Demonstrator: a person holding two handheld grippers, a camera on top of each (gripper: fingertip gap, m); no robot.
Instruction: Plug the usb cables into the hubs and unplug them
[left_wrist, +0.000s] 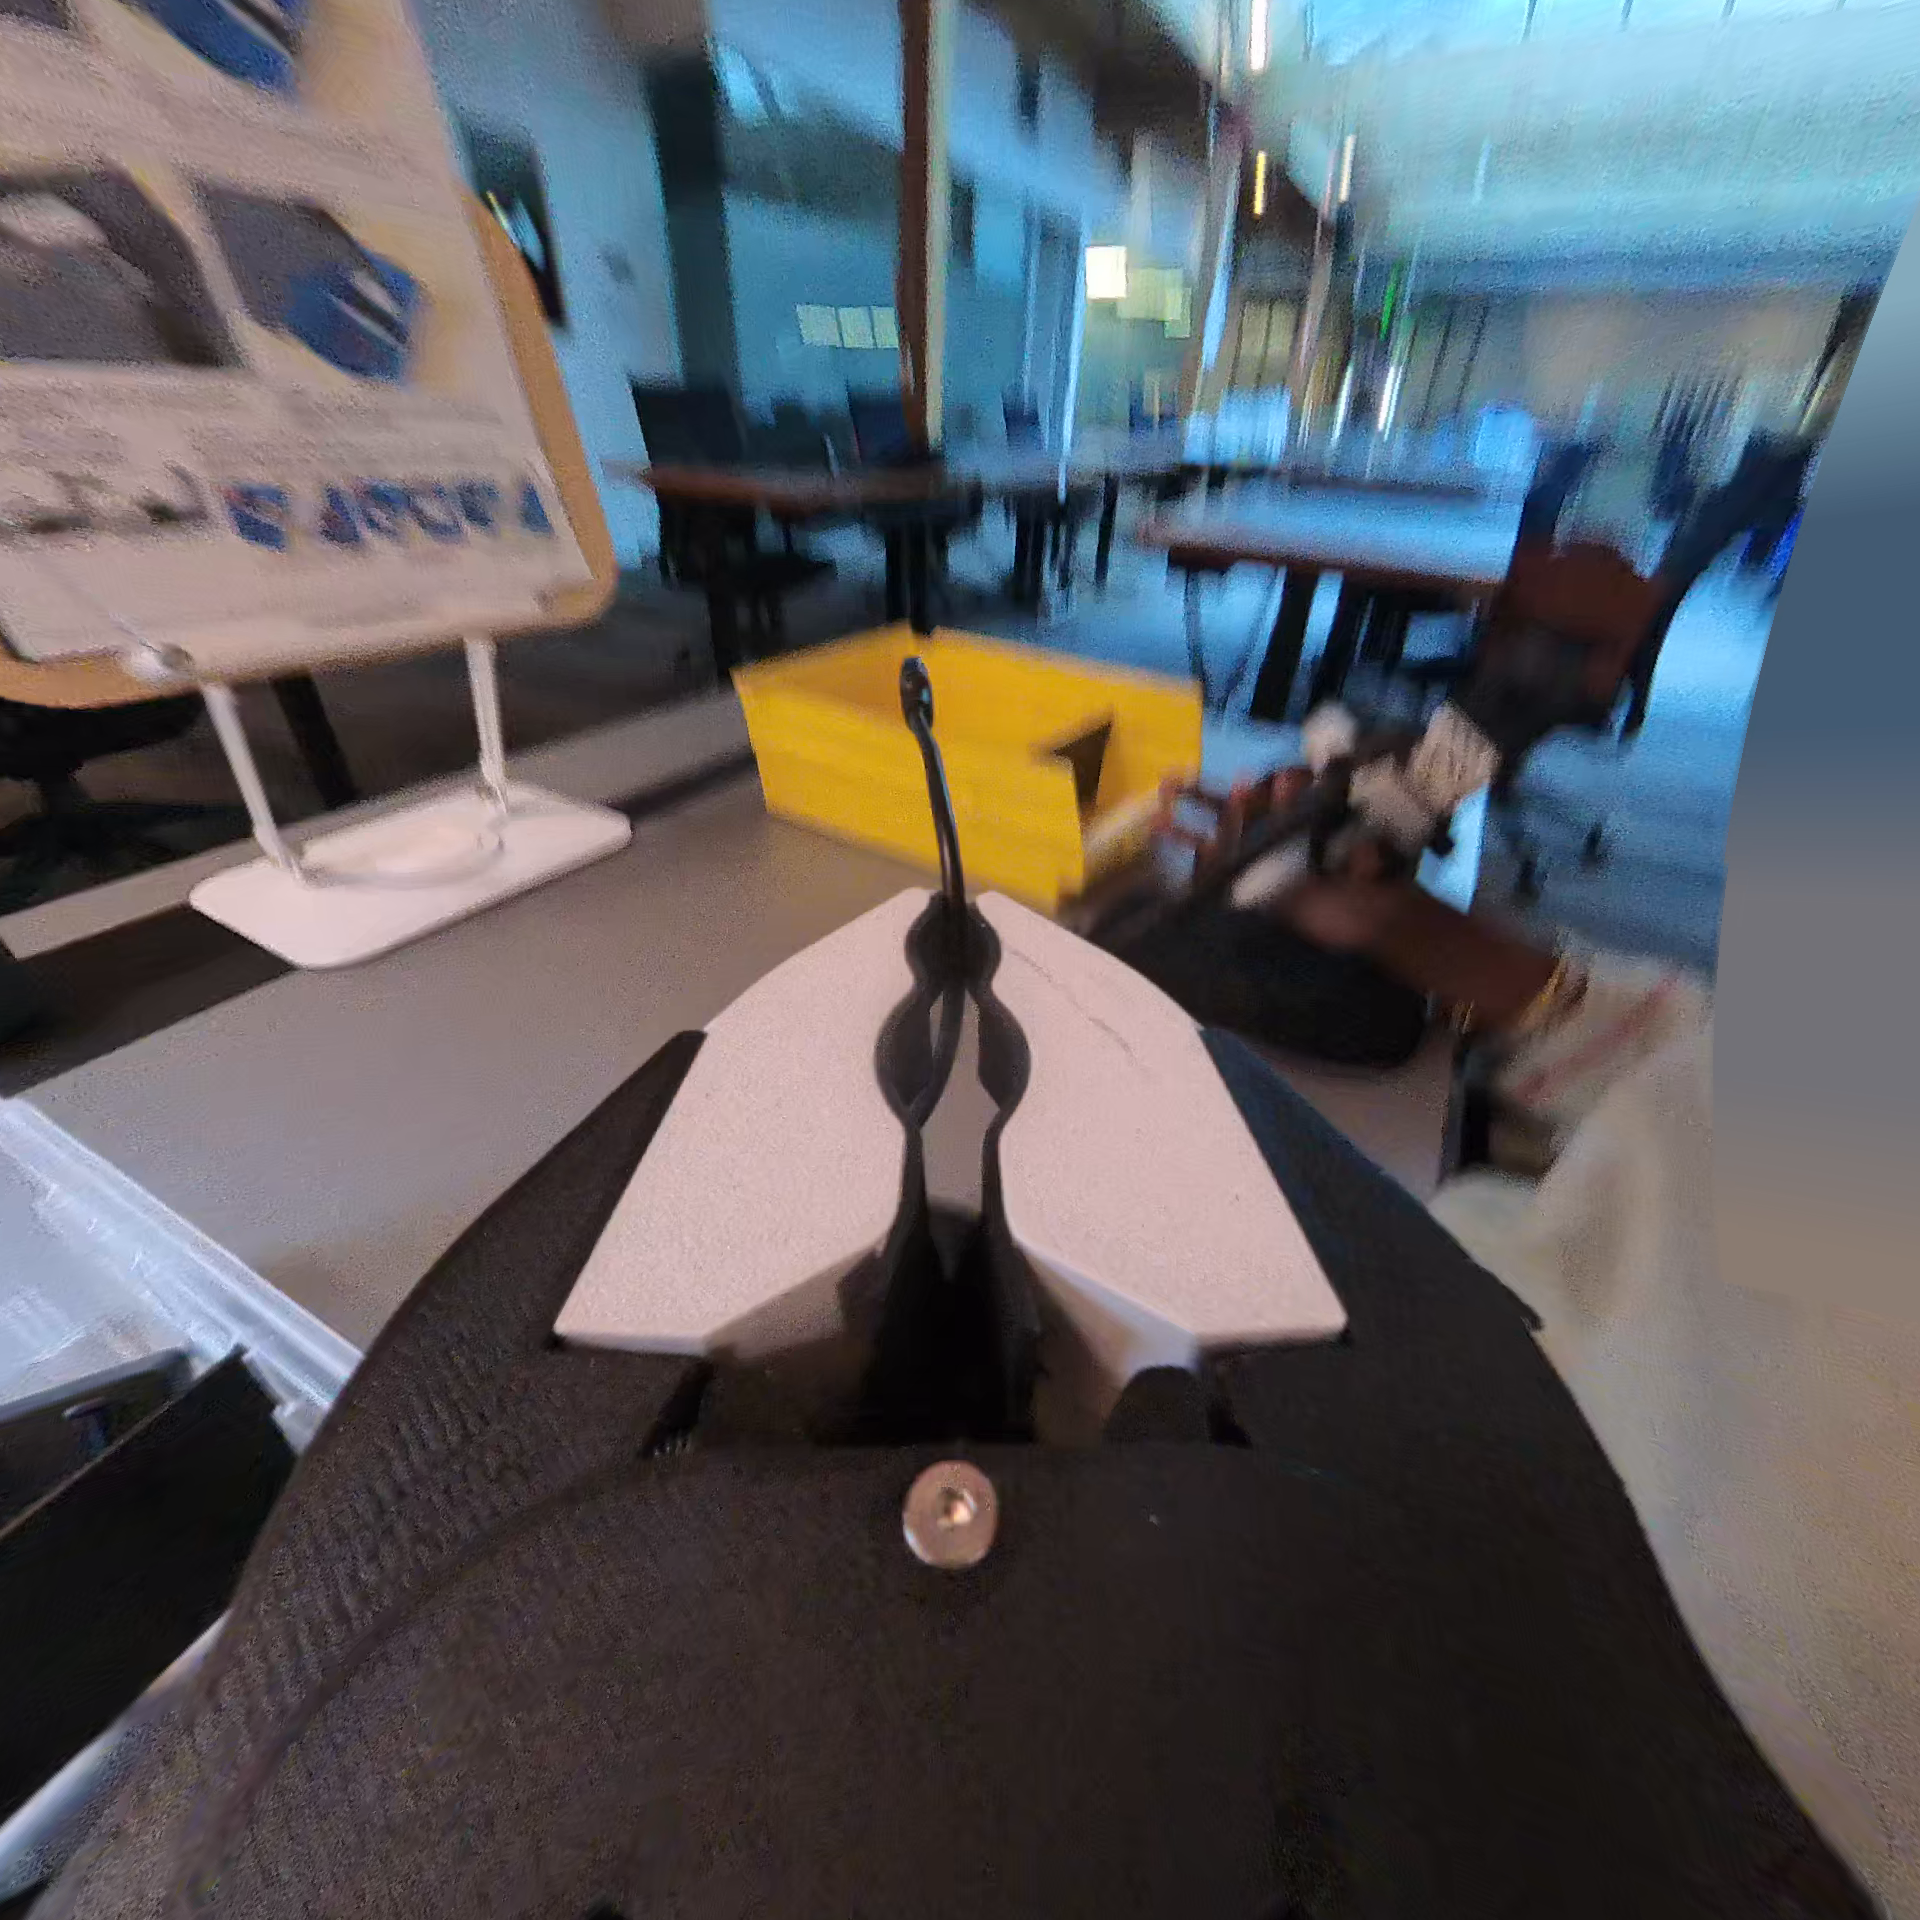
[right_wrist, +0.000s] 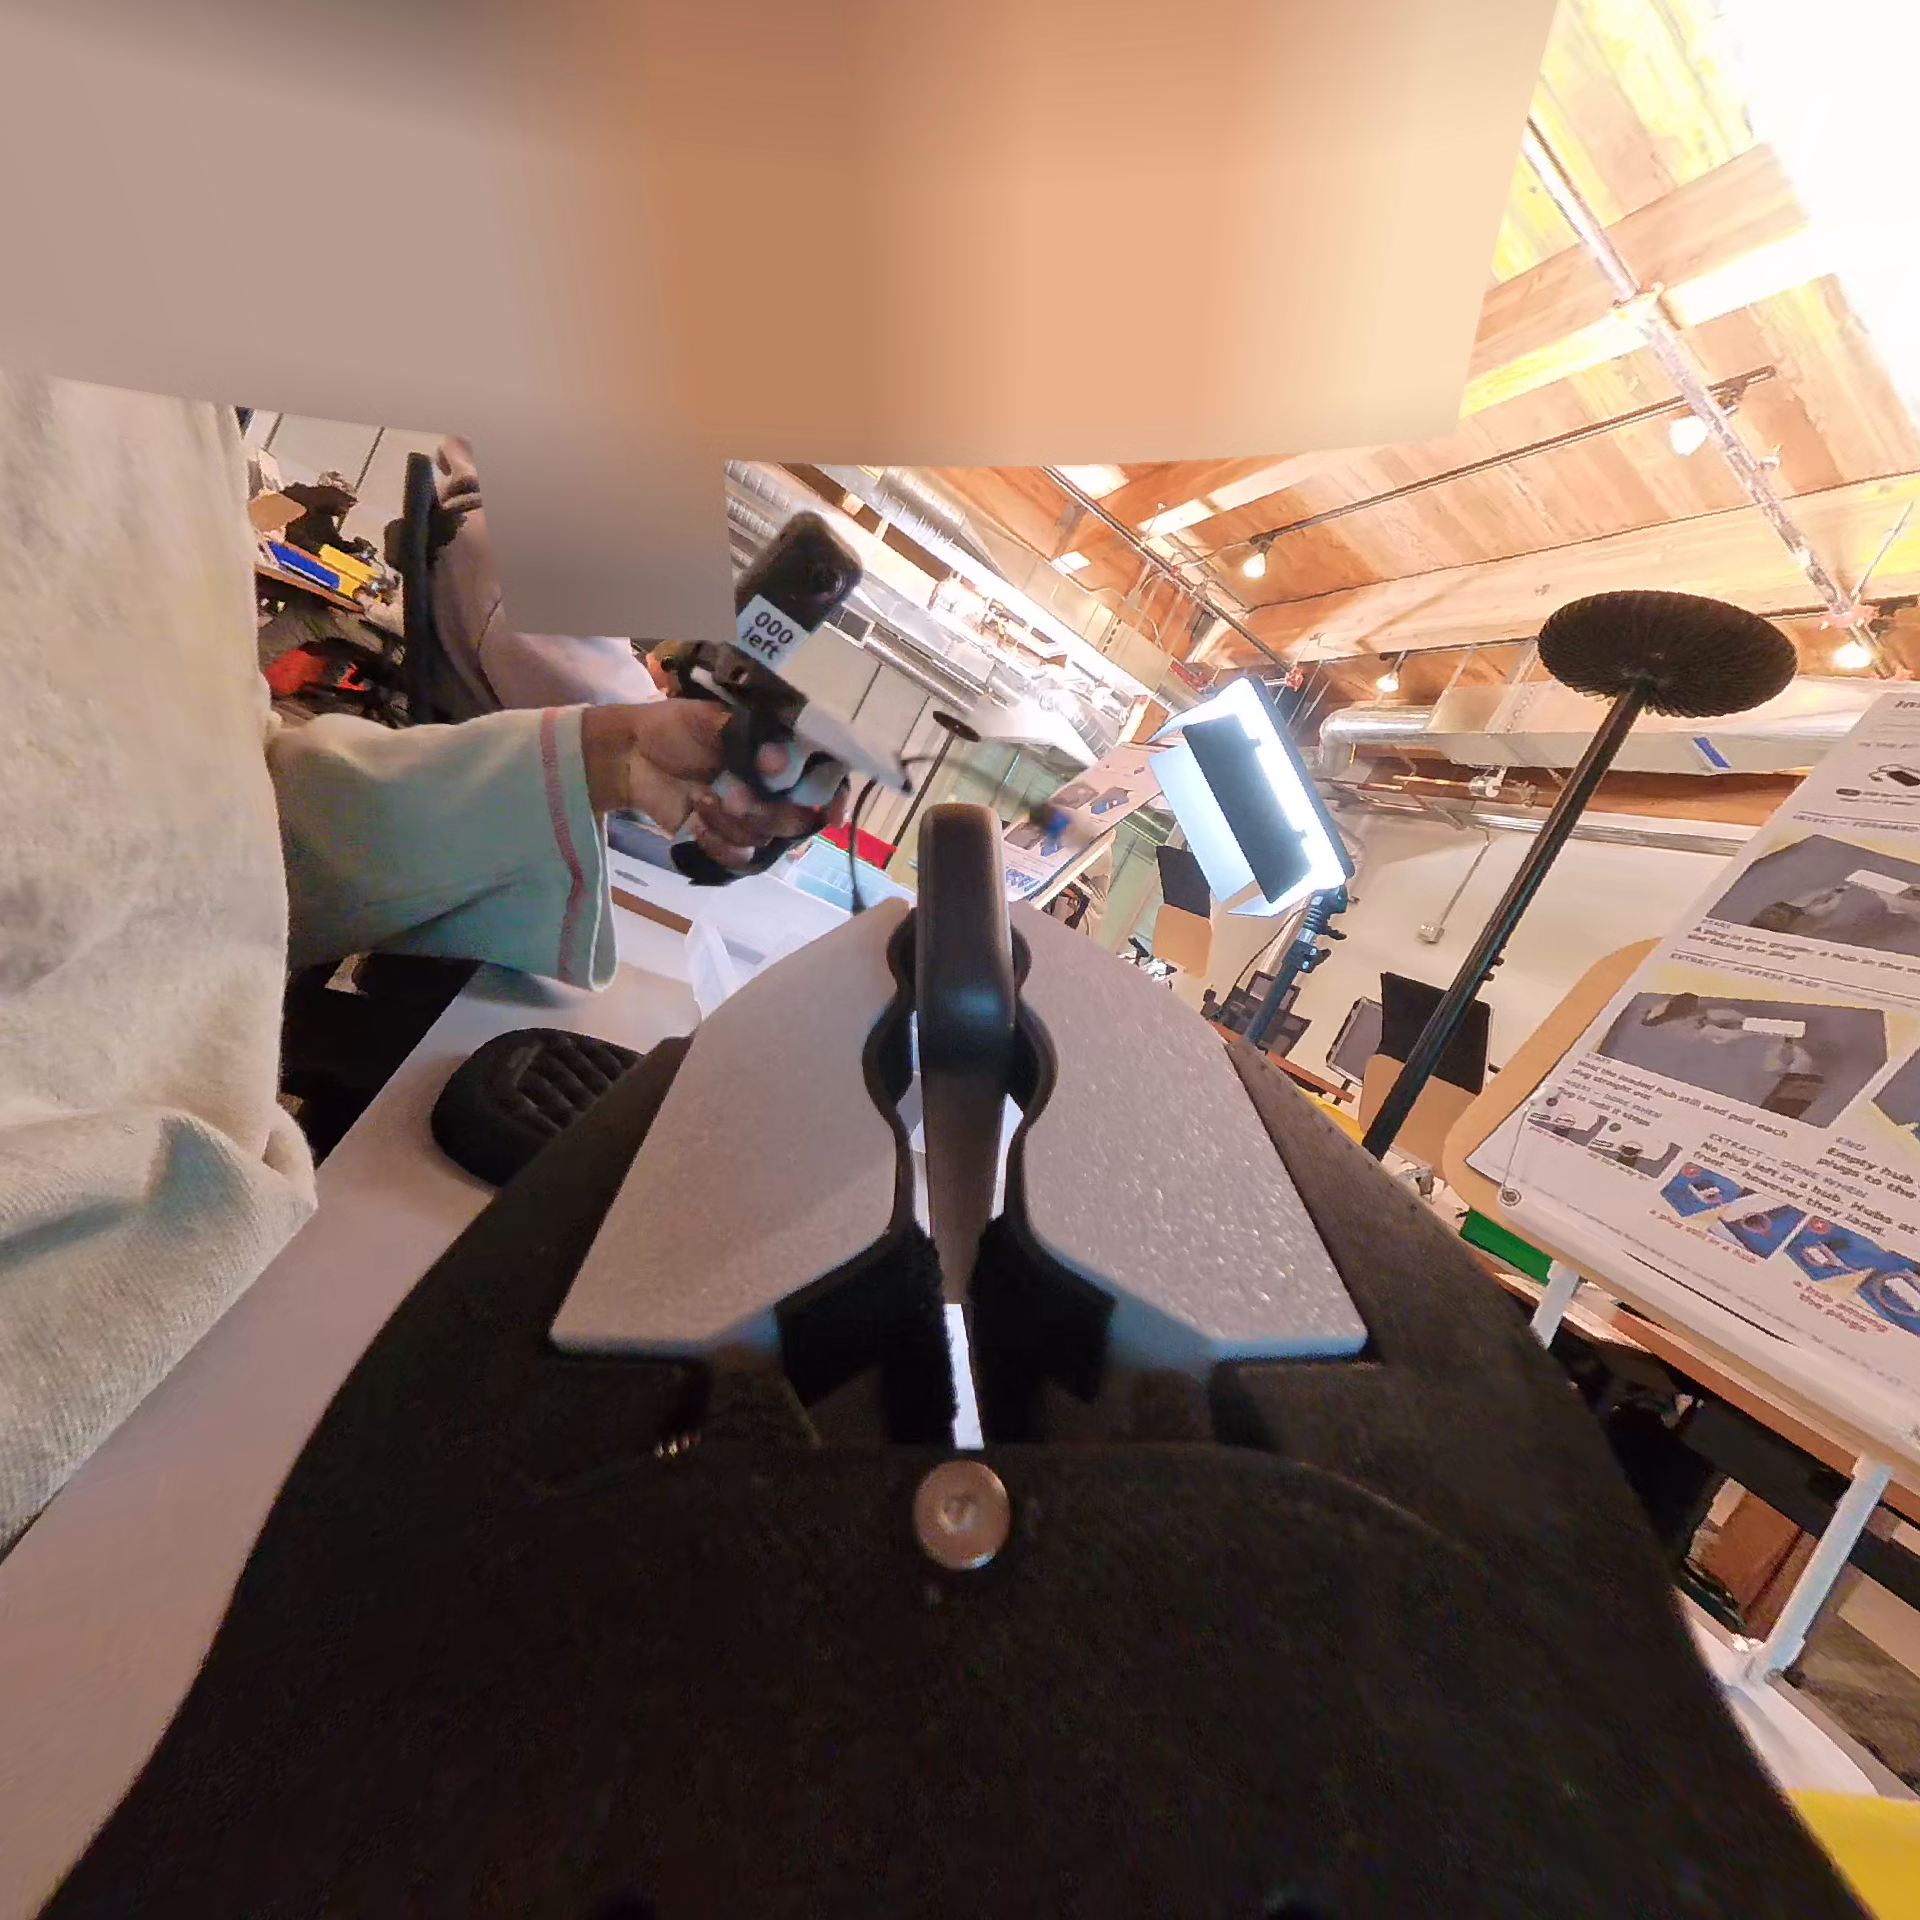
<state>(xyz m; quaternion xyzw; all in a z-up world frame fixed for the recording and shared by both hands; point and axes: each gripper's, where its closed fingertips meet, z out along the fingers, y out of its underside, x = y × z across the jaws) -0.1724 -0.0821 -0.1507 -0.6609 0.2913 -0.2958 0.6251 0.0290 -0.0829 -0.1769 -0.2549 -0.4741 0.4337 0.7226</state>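
My left gripper (left_wrist: 948, 912) is shut on a thin black USB cable (left_wrist: 940, 800). The cable sticks out forward between the white fingers, and its small dark end (left_wrist: 914, 681) stands in the air in front of a yellow box. My right gripper (right_wrist: 958, 906) is shut on a flat dark grey hub (right_wrist: 961, 977) held edge-on, which pokes out past the fingertips. In the right wrist view the left gripper (right_wrist: 831, 738) shows farther off at left, raised above the table in a person's hand. No plug is seen in the hub.
A yellow open box (left_wrist: 831, 748) stands on the grey table (left_wrist: 416, 1091). An instruction board on a white stand (left_wrist: 260, 416) is at left and shows again in the right wrist view (right_wrist: 1766, 1039). There are also a black padded rest (right_wrist: 530, 1091), a clear bin (left_wrist: 94, 1278), a light panel (right_wrist: 1247, 800) and a black pole (right_wrist: 1496, 935).
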